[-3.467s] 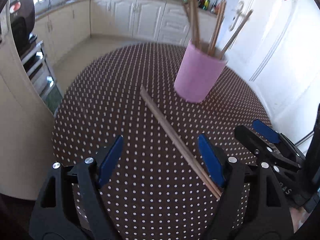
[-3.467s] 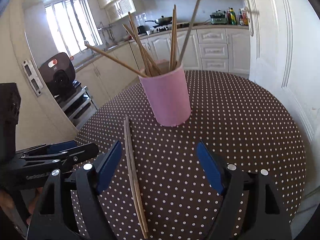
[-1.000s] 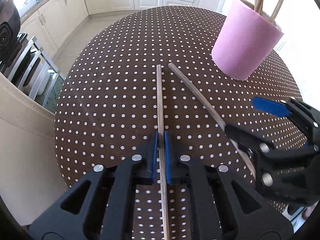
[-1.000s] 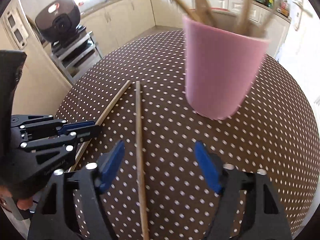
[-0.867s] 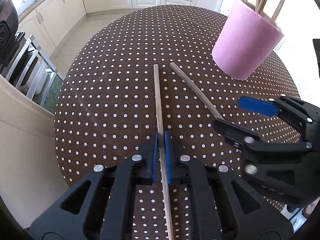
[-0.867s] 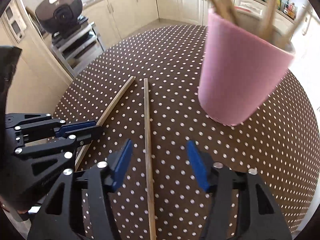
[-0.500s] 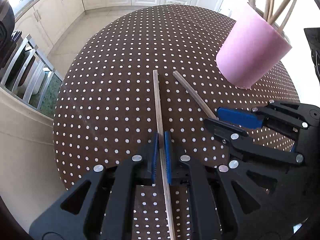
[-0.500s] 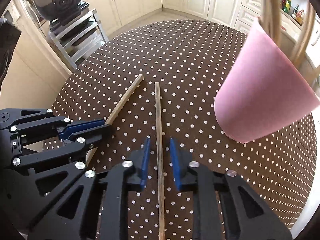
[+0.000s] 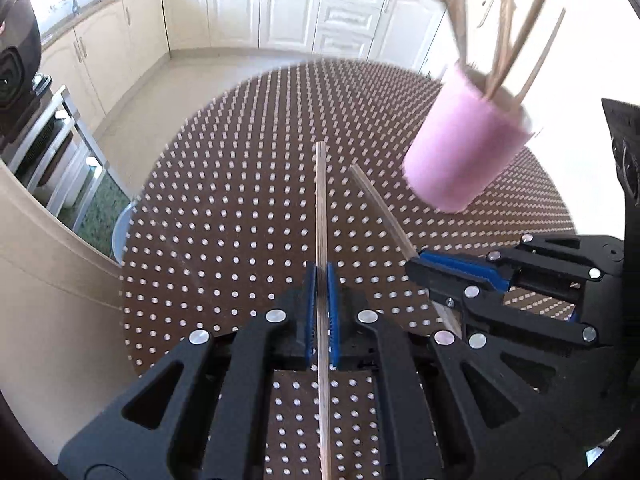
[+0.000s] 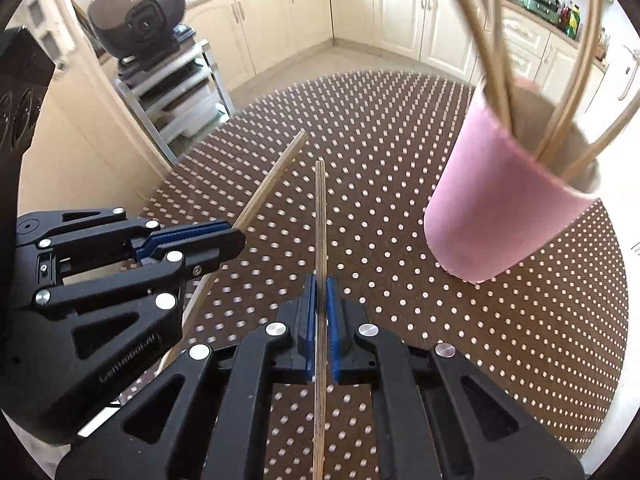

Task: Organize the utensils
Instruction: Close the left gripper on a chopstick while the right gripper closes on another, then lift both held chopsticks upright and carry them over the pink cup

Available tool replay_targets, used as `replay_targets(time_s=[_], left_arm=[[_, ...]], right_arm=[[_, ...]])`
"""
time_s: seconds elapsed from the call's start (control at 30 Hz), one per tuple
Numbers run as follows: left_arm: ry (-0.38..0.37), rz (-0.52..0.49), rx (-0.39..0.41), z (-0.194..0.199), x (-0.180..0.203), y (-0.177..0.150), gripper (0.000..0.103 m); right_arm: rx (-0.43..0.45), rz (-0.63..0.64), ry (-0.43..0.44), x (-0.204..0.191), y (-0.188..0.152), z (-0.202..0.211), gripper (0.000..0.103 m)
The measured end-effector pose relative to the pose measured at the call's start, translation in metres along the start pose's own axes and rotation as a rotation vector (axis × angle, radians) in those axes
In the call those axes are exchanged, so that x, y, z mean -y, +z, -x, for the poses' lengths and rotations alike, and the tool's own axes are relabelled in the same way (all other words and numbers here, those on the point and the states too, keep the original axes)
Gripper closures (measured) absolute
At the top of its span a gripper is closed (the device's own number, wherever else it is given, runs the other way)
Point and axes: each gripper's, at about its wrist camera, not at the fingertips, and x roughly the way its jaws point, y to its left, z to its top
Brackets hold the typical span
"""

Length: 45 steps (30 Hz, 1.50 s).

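Note:
Two wooden chopsticks are held over the brown dotted round table (image 9: 224, 208). My left gripper (image 9: 321, 276) is shut on one chopstick (image 9: 321, 200), which runs straight ahead between its blue pads. My right gripper (image 10: 320, 284) is shut on the other chopstick (image 10: 320, 216). From each wrist the other gripper shows at the side, clamped on its own stick: right gripper (image 9: 416, 266) with chopstick (image 9: 380, 208), left gripper (image 10: 236, 238) with chopstick (image 10: 276, 176). A pink cup (image 9: 464, 148) (image 10: 500, 204) with several chopsticks stands ahead on the right.
White kitchen cabinets (image 9: 288, 8) line the far wall past the table's edge. A black appliance (image 10: 136, 20) sits on a metal rack (image 10: 176, 84) off the table's left side. A beige counter edge (image 9: 36, 248) lies close to the table on the left.
My right gripper closed from open onto its chopstick. Both grippers then rose with their sticks, whose far ends now point higher toward the cup.

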Motion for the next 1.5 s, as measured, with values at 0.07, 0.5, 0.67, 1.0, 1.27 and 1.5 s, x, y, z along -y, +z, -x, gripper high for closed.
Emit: replay_targets(time_s=[0.07, 0.5, 0.67, 1.0, 1.27, 1.5], left_arm=[[-0.006, -0.004, 0.044, 0.014, 0.003, -0.001, 0.097], [-0.045, -0.058, 0.265, 0.094, 0.040, -0.014, 0.097], [-0.042, -0.082, 0.303, 0.107, 0.054, -0.017, 0.097], [-0.015, -0.111, 0.342, 0.123, 0.068, -0.025, 0.097], [-0.004, -0.122, 0.354, 0.131, 0.074, -0.026, 0.097], [0.005, -0.131, 0.374, 0.136, 0.080, -0.029, 0.097]], right_arm=[[0.040, 0.003, 0.009, -0.002, -0.004, 0.016, 0.099], [0.268, 0.003, 0.005, -0.005, -0.032, 0.107, 0.099], [0.298, 0.008, 0.000, -0.008, -0.032, 0.119, 0.099], [0.315, 0.002, 0.003, -0.011, -0.037, 0.128, 0.099], [0.334, 0.001, 0.001, -0.012, -0.040, 0.135, 0.099], [0.359, -0.005, -0.004, -0.009, -0.041, 0.141, 0.099]])
